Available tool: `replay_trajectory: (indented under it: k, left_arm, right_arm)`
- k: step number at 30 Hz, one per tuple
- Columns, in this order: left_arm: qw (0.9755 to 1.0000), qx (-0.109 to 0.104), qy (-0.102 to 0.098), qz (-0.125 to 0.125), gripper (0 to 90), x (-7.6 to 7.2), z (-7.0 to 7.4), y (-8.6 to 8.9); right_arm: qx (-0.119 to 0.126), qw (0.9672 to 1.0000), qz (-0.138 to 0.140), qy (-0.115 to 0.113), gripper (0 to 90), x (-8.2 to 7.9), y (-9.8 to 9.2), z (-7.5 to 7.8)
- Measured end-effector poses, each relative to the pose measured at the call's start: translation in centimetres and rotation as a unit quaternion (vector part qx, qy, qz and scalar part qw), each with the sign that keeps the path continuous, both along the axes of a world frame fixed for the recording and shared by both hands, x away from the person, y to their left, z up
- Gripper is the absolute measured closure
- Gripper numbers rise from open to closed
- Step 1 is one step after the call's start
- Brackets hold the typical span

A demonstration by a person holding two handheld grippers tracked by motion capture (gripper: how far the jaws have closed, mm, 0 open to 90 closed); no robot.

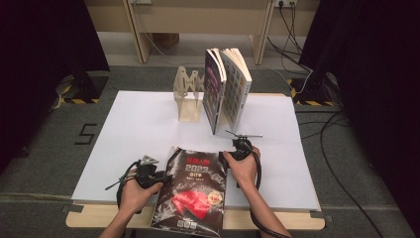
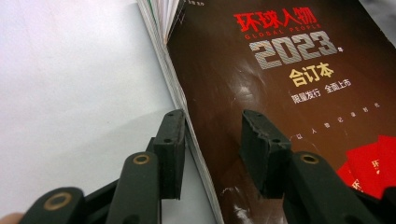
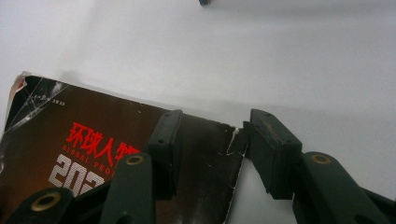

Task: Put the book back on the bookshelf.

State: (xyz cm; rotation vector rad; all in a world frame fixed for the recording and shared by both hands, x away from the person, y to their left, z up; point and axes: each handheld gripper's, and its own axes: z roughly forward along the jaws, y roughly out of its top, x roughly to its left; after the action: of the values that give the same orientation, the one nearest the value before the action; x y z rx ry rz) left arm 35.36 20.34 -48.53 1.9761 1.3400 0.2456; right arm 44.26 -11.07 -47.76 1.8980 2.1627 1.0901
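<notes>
A thick magazine with a dark cover, red characters and "2023" lies flat on the white sheet, its near end hanging over the table's front edge. My left gripper is at its left side. In the left gripper view, the jaws are open and straddle the magazine: one is against the page edges, the other over the cover. My right gripper is at the far right corner. In the right gripper view, its open jaws bracket the torn corner of the magazine.
Two books stand upright and lean together at the back of the white sheet, next to a pale wooden rack. The wooden table edge runs along the front. Cables lie on the floor to the right.
</notes>
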Motion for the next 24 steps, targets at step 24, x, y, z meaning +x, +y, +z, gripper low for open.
replay_trajectory:
  k: [24]
  left_arm:
    - [1.0,0.005,-0.004,0.001,60.4,-0.1,0.0,-0.1]
  right_arm:
    - [0.074,0.9971,0.002,0.02,57.0,-0.7,-0.5,1.5]
